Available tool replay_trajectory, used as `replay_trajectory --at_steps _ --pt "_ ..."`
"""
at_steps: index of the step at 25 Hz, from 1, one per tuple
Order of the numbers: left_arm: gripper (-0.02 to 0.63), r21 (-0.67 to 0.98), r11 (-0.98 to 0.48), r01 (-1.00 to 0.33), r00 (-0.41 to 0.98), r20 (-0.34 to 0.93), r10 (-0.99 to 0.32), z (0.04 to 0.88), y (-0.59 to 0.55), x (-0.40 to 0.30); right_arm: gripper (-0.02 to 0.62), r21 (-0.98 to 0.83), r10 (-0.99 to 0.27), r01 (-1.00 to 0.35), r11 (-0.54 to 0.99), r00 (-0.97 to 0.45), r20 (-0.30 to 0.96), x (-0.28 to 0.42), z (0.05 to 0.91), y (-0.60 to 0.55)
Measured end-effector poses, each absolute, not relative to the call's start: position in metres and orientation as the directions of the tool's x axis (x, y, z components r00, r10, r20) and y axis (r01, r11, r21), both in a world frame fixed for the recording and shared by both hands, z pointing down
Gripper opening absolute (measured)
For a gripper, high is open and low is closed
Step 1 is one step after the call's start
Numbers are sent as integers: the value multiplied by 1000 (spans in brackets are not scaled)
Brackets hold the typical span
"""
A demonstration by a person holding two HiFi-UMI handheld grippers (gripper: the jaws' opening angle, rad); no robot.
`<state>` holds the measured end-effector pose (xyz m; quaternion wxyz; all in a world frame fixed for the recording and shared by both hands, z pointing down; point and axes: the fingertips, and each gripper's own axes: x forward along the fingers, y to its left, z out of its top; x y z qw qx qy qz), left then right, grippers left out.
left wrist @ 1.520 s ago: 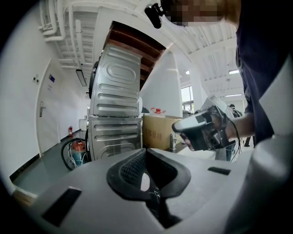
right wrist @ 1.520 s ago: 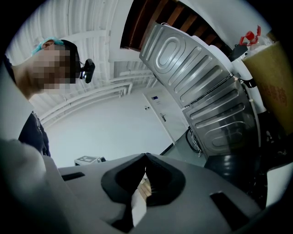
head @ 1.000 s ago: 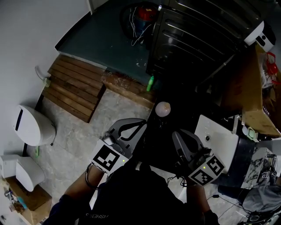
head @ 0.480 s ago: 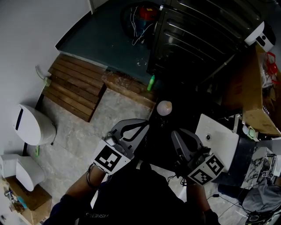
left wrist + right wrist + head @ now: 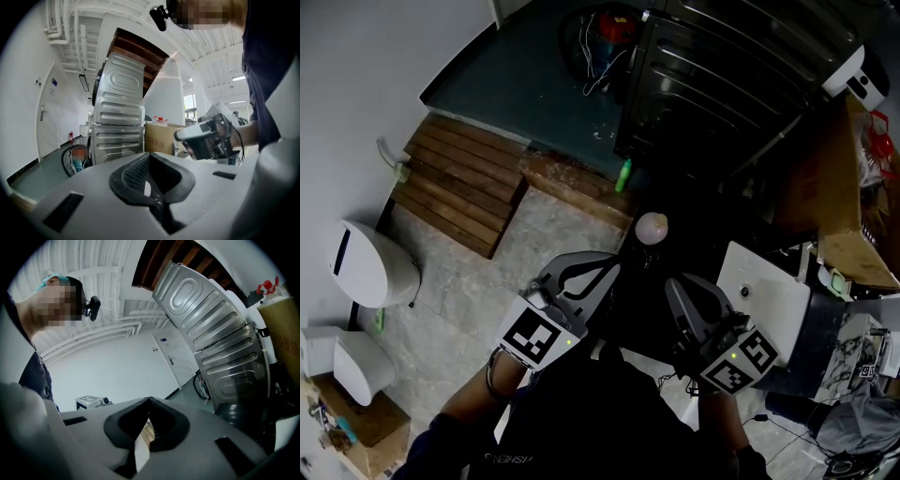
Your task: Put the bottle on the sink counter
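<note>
Square-patterned marker (image 5: 531, 338) on left hand-held gripper (image 5: 605, 267)

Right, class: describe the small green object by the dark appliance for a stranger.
Find the big dark ribbed appliance at the head view's top. Below its left corner lies a worn wooden strip; the green object stands at its right end, the only green thing there.

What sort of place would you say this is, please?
Probably a bathroom or laundry mock-up in a larger hall: what looks like a white toilet, a white sink counter and stacked metal washing machines.
</note>
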<state>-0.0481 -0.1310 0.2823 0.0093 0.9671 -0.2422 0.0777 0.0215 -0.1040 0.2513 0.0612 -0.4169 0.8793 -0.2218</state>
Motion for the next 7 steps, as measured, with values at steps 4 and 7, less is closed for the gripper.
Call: replay_trajectory --at_steps 4,7 --pt "6 -21 -884 -467 872 156 -465 282 -130 -46 25 -442 -761 -707 552 -644 79 23 252 -103" --pt "6 -21 -885 -465 873 158 -462 282 -128 -44 25 -442 -760 -707 552 -645 81 24 253 -102"
